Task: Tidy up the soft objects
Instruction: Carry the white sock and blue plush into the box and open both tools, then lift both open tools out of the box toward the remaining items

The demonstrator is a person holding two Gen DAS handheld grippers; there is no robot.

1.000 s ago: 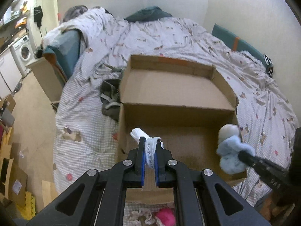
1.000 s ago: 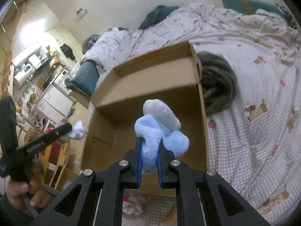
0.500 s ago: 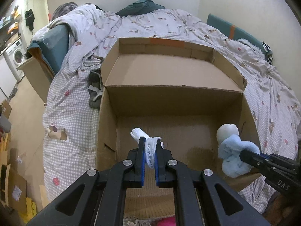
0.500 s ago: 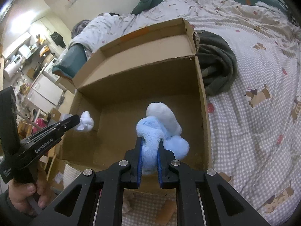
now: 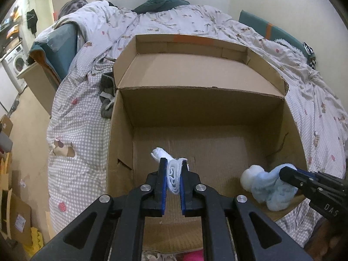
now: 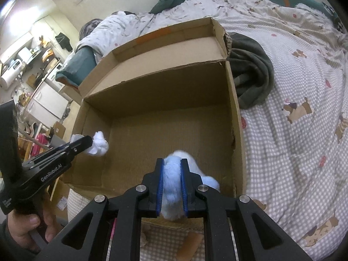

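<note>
The fingers (image 5: 162, 174) of the left gripper (image 5: 173, 179) clamp a white sock (image 5: 171, 167), long axis pointing far-left, over the cardboard box (image 5: 121, 134) on the bed (image 5: 82, 113), while the right gripper (image 6: 171, 181) clamps a blue plush toy (image 6: 171, 174) inside the box's near-right corner.

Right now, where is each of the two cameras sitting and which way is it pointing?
Left wrist: on the left gripper, looking down into the cardboard box; it holds a white sock.
Right wrist: on the right gripper, over the box's right side, clamping a blue plush toy; the person's left hand shows.
Shared: box, bed, each other's gripper.
</note>
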